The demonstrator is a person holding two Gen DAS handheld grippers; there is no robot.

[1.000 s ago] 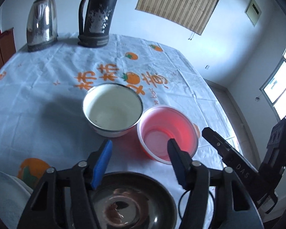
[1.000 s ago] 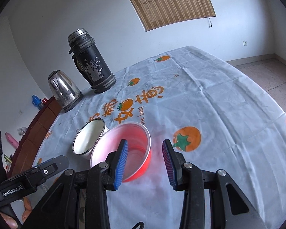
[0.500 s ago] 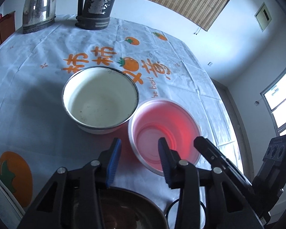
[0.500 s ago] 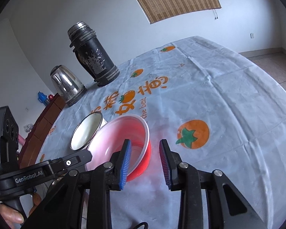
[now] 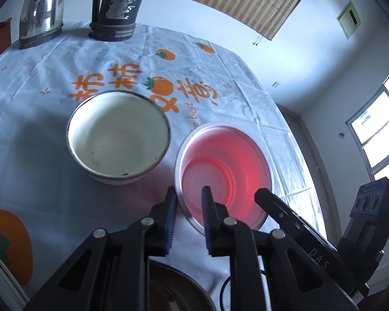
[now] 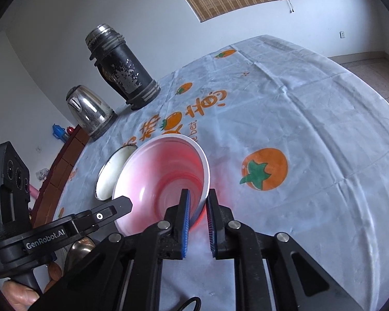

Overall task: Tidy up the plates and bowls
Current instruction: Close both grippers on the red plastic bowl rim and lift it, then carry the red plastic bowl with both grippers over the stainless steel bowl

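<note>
While both grippers bracket the red plastic bowl (image 5: 224,173) on the persimmon-print tablecloth (image 6: 311,129), the left gripper (image 5: 188,216) sits astride its near rim, one blue pad outside the wall and one inside, jaws just closing and nearly together on that rim. Right gripper (image 6: 197,212) is clenched on the opposite rim of the same bowl, pads pinching the thin wall, jaws also just drawn in. White enamel bowl (image 5: 118,137) stands just beside the red one; a dark plate (image 5: 173,290) lies below the left gripper; thermos (image 6: 122,67) and steel kettle (image 6: 89,111) stand upright at the far edge.
</note>
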